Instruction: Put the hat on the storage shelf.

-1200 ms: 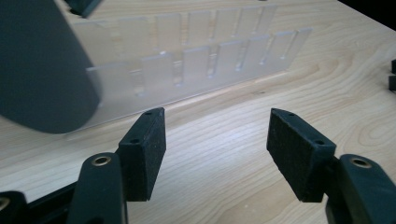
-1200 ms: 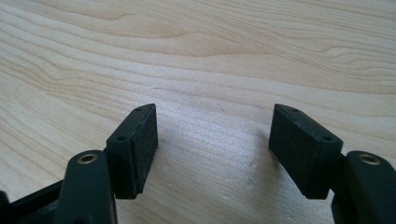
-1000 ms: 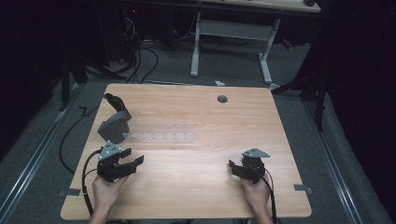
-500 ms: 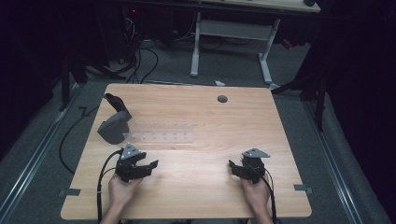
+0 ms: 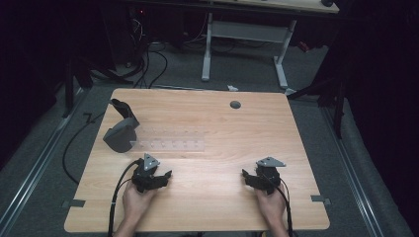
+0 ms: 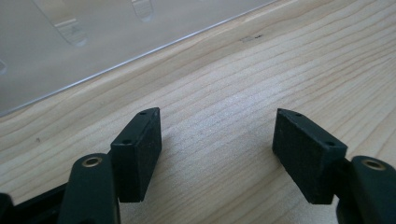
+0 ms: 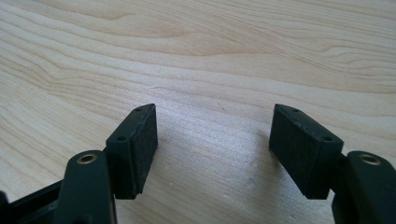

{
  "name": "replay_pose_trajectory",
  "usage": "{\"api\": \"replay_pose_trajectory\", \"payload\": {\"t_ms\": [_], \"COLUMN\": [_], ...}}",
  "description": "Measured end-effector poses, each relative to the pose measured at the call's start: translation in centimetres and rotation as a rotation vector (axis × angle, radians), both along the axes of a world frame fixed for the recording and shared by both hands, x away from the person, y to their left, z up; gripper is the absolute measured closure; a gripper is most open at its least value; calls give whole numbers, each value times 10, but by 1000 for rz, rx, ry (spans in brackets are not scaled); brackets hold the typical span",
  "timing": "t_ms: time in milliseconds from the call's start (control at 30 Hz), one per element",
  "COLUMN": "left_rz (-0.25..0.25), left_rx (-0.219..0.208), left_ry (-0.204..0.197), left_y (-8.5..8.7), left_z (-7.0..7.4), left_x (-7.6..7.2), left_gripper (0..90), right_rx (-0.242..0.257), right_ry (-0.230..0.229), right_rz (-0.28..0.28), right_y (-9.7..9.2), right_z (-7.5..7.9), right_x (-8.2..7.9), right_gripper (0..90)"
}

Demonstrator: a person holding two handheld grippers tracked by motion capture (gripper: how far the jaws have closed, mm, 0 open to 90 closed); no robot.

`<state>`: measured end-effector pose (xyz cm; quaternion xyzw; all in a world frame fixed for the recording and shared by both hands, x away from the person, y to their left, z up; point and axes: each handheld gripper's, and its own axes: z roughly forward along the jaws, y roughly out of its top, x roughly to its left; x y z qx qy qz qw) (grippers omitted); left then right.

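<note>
The left gripper [image 5: 165, 176] rests low on the wooden table [image 5: 217, 123], held in the person's left hand [image 5: 136, 202]. Its jaws have just been opening and stand wide apart; in the left gripper view the left gripper [image 6: 217, 140] has only bare wood grain between its pads [image 6: 144, 149], and nothing is held. Its cable [image 5: 118, 192] loops back along the forearm toward the near edge of the table.

Just beyond the left gripper lies a clear plastic rack [image 5: 168, 145], a long flat strip with a row of small holes along it. In the left gripper view the clear plastic rack [image 6: 93, 42] has its near edge running slantwise across the upper part of the picture, close ahead of the jaws but not touching them.

At the left end of the rack sits a dark grey stand [image 5: 121, 136] with an upright arm rising from a rounded base.

The right gripper [image 5: 245, 177] lies well apart on the right side of the table, held in the right hand [image 5: 269, 205]. Its jaws also stand wide and empty; the right gripper [image 7: 212, 137] has plain wood between the pads.

Farther back on the table is a small round grey hole cover [image 5: 235, 104].
</note>
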<state>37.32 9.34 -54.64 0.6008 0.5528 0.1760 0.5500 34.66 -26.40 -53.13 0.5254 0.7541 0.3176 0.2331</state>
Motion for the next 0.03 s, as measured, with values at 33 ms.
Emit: {"api": "replay_pose_trajectory", "payload": {"t_ms": [33], "left_rz": [-1], "left_rx": [1], "left_ry": [1], "left_y": [0], "left_z": [0], "left_x": [0], "left_gripper": [323], "right_rx": [0], "right_ry": [0], "right_rz": [0], "right_y": [0], "right_z": [0], "right_x": [0], "right_gripper": [328]}}
